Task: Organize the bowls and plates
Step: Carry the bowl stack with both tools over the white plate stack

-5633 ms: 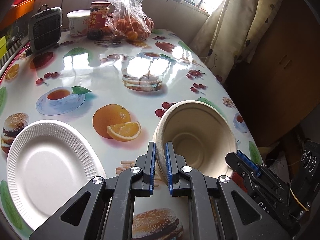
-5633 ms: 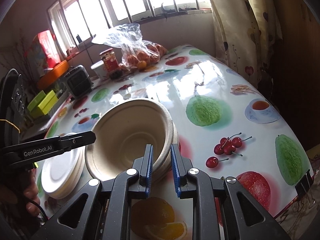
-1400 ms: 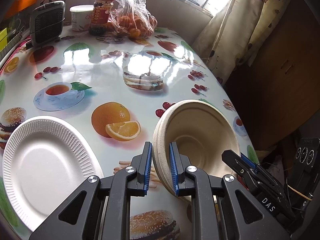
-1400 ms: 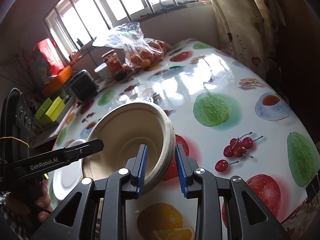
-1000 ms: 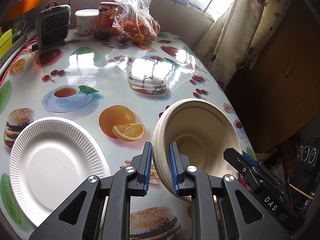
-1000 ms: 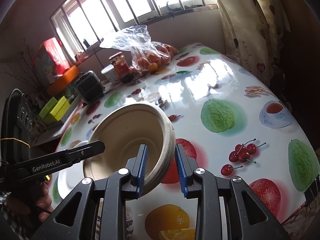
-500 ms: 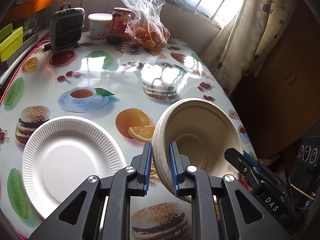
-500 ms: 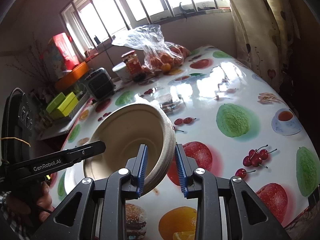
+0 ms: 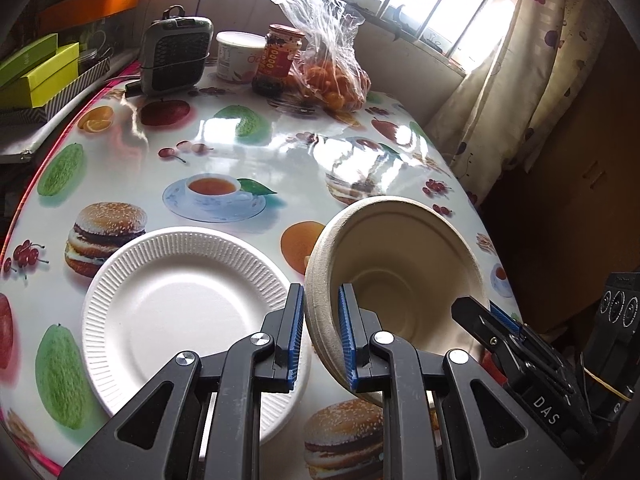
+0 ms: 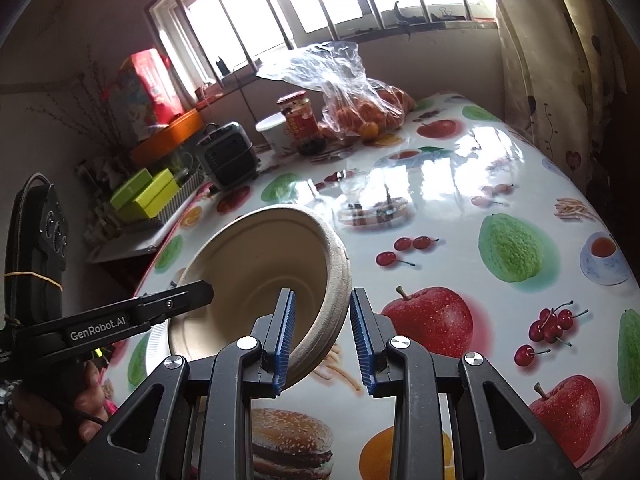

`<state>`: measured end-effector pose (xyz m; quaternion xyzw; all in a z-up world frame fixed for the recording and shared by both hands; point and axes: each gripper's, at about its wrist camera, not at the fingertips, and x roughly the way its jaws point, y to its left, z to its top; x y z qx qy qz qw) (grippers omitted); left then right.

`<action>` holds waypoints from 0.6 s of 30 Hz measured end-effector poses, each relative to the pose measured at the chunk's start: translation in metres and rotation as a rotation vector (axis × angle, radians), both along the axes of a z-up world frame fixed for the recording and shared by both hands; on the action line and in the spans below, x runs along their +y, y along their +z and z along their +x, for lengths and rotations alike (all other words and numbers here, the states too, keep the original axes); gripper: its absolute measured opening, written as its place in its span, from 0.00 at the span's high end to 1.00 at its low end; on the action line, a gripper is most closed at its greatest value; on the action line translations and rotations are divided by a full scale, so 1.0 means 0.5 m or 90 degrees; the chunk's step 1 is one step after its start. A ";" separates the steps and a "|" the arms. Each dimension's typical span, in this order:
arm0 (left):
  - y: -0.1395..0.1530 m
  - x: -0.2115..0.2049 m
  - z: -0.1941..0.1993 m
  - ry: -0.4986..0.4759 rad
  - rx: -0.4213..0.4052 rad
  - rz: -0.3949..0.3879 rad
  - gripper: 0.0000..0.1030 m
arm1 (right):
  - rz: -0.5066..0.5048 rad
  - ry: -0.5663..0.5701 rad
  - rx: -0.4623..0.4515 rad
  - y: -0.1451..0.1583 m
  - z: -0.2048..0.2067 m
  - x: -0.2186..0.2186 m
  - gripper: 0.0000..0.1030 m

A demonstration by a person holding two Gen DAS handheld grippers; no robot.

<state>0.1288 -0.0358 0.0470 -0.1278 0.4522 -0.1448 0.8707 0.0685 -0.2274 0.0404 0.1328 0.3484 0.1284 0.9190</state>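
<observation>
A beige paper bowl, with stacked rims showing, is held tilted above the table. My left gripper is shut on its left rim. In the right wrist view the bowl has its right rim between the pads of my right gripper, whose jaws stand apart around the rim with a gap on the right side. A white ribbed paper plate lies on the table at the left, partly under my left gripper. My right gripper's finger shows at the bowl's far side.
The round table has a glossy fruit-print cloth. At its far edge stand a small heater, a white tub, a red jar and a bag of oranges. Green boxes sit left. A curtain hangs right.
Both grippers have carried the bowl leftward toward the white plate, which now sits closer to the middle of the left wrist view. The right jaws opened wider than 5.6 s ago.
</observation>
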 end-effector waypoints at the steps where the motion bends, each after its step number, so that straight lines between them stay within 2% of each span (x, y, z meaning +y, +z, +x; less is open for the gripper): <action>1: 0.000 0.005 -0.001 0.004 0.000 -0.001 0.82 | -0.001 0.004 0.000 0.000 0.001 0.006 0.73; 18: 0.002 0.092 -0.018 0.061 -0.005 -0.001 0.82 | -0.009 0.062 0.002 0.002 0.019 0.092 0.73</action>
